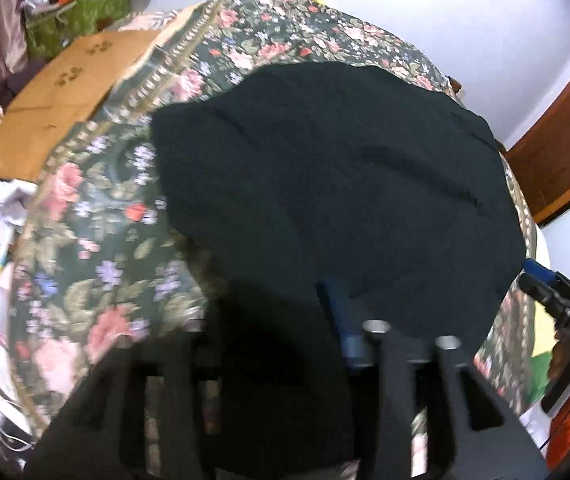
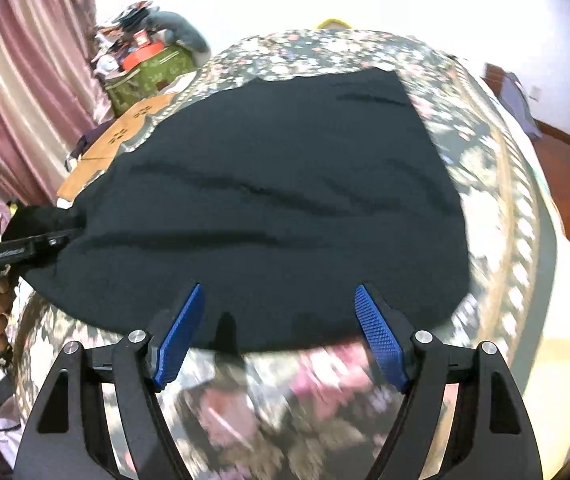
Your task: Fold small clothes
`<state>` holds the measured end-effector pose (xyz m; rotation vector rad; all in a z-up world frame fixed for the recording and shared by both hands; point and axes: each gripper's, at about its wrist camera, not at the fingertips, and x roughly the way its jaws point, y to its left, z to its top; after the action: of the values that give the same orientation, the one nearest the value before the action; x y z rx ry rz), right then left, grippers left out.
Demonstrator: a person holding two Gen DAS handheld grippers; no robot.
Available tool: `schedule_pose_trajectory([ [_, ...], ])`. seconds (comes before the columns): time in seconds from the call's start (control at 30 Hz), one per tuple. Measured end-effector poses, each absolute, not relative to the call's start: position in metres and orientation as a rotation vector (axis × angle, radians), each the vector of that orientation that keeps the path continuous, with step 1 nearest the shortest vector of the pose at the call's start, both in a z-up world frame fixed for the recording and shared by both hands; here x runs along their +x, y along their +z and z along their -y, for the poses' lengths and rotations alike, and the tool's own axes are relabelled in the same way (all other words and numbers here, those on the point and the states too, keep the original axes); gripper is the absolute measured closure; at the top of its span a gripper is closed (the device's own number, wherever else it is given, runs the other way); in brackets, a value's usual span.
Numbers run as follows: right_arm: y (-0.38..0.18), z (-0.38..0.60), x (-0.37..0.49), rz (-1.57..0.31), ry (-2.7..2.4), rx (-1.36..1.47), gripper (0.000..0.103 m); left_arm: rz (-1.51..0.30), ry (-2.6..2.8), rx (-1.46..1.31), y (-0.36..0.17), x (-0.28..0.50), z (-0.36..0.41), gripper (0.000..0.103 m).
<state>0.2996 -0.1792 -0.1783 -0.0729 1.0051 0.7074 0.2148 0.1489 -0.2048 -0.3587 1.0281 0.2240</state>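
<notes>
The right tool (image 2: 279, 332) hangs wide open, empty, tilted down over the near hem of the flat black knit garment (image 2: 277, 200); the left tool (image 2: 55, 226) meets its left corner, grip unclear.

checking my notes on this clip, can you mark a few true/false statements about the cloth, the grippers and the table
1. A dark garment lies spread on a floral cloth. True.
2. The right gripper is clamped on the garment. False: its blue pads stand wide apart, nothing pinched between them.
3. A cardboard sheet lies beside the floral cloth. True.
4. The garment is white. False: it is black or very dark.
5. The left gripper is at the garment's edge in the right wrist view. True, though its grip cannot be made out.
6. The curtain is blue. False: it is pink striped.
</notes>
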Motion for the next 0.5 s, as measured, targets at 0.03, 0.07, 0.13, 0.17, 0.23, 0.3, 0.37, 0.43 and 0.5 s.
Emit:
schedule_pose_trajectory([
  [0.03,-0.179,0.187,0.3,-1.011,0.695,-0.049,0.028,-1.015,0.238,-0.344,-0.201,0.21,-0.153,0.046],
  [0.07,-0.181,0.194,0.3,-1.018,0.681,-0.023,0.028,-1.002,0.26,-0.323,-0.195,0.206,-0.157,0.044],
  [0.13,-0.187,0.207,0.303,-1.04,0.661,0.039,0.028,-0.977,0.306,-0.286,-0.184,0.2,-0.169,0.038],
  [0.17,-0.191,0.212,0.305,-1.056,0.649,0.072,0.028,-0.964,0.328,-0.277,-0.18,0.198,-0.176,0.037],
  [0.23,-0.203,0.221,0.311,-1.101,0.616,0.143,0.028,-0.945,0.366,-0.276,-0.173,0.196,-0.19,0.032],
  [0.3,-0.212,0.223,0.317,-1.123,0.603,0.211,0.028,-0.939,0.391,-0.294,-0.17,0.197,-0.203,0.032],
  [0.37,-0.215,0.221,0.324,-1.115,0.606,0.272,0.028,-0.937,0.404,-0.311,-0.17,0.202,-0.213,0.032],
  [0.43,-0.214,0.217,0.331,-1.092,0.615,0.305,0.03,-0.933,0.413,-0.305,-0.171,0.21,-0.218,0.032],
  [0.5,-0.212,0.209,0.339,-1.071,0.605,0.308,0.044,-0.939,0.418,-0.277,-0.173,0.223,-0.22,0.032],
])
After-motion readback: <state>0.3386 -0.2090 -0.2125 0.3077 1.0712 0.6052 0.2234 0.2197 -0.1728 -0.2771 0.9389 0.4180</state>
